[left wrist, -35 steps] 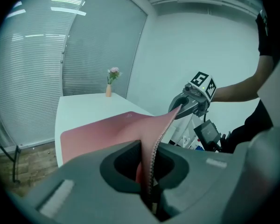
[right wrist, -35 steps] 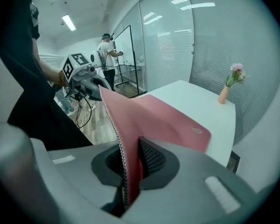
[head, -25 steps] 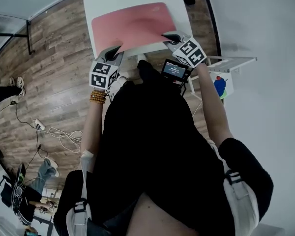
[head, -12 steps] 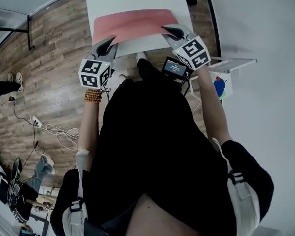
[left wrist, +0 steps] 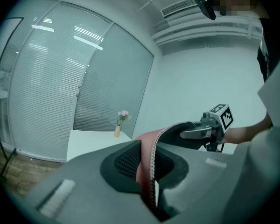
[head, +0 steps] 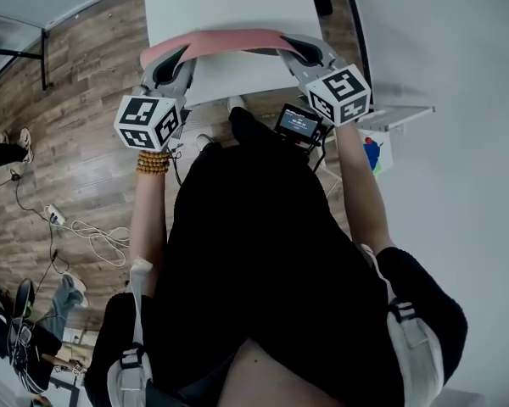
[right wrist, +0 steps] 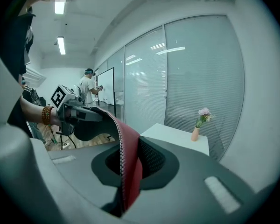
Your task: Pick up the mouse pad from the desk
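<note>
The pink mouse pad (head: 229,41) hangs in the air above the white desk (head: 229,2) and shows almost edge-on as a curved band. My left gripper (head: 171,61) is shut on its left end and my right gripper (head: 290,46) is shut on its right end. In the left gripper view the pad's stitched edge (left wrist: 148,162) is pinched between the dark pads of my left gripper (left wrist: 147,158), and the right gripper (left wrist: 196,133) shows at the pad's far end. The right gripper view shows the red pad (right wrist: 130,164) clamped in my right gripper (right wrist: 129,162), with the left gripper (right wrist: 81,115) beyond.
A small vase of flowers (right wrist: 196,132) stands on a white table by the glass wall with blinds. A person (right wrist: 88,90) stands at a whiteboard far off. A device with a screen (head: 299,123) sits below the desk edge. Cables (head: 102,237) lie on the wood floor.
Both grippers have risen together with the mouse pad between them. The pad lay flat on the desk a second ago; now it is off the desk and seen edge-on.
</note>
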The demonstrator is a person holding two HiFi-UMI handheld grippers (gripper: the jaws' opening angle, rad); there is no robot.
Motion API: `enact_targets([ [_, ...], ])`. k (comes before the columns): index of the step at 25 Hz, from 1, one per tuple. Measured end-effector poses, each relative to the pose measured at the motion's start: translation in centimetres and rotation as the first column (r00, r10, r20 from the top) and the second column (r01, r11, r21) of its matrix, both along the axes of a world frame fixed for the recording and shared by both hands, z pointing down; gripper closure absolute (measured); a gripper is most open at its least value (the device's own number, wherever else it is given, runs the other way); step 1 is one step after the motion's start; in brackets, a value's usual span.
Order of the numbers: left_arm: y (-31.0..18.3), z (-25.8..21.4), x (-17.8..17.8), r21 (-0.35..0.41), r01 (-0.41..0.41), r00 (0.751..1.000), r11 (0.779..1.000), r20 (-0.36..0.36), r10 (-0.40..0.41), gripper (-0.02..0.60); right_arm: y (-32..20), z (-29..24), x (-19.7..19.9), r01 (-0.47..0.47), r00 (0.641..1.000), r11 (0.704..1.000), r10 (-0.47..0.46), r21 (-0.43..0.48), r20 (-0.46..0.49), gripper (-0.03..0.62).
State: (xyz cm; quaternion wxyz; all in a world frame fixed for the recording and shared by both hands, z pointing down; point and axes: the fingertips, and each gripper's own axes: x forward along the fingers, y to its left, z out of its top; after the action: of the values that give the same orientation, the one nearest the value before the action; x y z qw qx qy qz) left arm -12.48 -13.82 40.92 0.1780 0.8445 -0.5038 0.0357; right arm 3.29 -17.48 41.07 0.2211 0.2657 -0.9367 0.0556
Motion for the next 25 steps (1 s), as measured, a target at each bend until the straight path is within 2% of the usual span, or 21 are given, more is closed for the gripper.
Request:
enact_targets([
  [4,-1.4,-2.5,-0.8,0.030,0.026,0.997,0.999,-0.078,-0.023,0.560,-0.9,-2.5,-0.8,-0.047,0.995,0.999,0.047,-0.009,0.087,0.551],
  [10,-2.3,-5.4,-0.6,0.090,0.024,0.997,0.996,-0.075,-0.018,0.560,-1.8,-5.3,-0.8,-0.119,0.968,0.993,0.121,-0.022,0.220,0.553],
  [17,-3.4,-9.3,0.0,0.180,0.052,0.989,0.982,-0.146,-0.025,0.561,-2.5,-8.7,-1.3,-0.152,0.939,0.988,0.144,0.003,0.311,0.553],
  [20,-3.5,-10.5,0.4,0.211,0.052,0.985,0.976,-0.171,-0.015,0.561,-2.2,-9.8,-2.4,-0.147,0.938,0.989,0.131,0.024,0.321,0.553],
  [25,-3.5,-11.8,2.6,0.253,-0.006,0.993,0.968,-0.114,0.036,0.560,-1.7,-11.0,-4.3,-0.100,0.938,0.995,0.085,0.028,0.337,0.551],
])
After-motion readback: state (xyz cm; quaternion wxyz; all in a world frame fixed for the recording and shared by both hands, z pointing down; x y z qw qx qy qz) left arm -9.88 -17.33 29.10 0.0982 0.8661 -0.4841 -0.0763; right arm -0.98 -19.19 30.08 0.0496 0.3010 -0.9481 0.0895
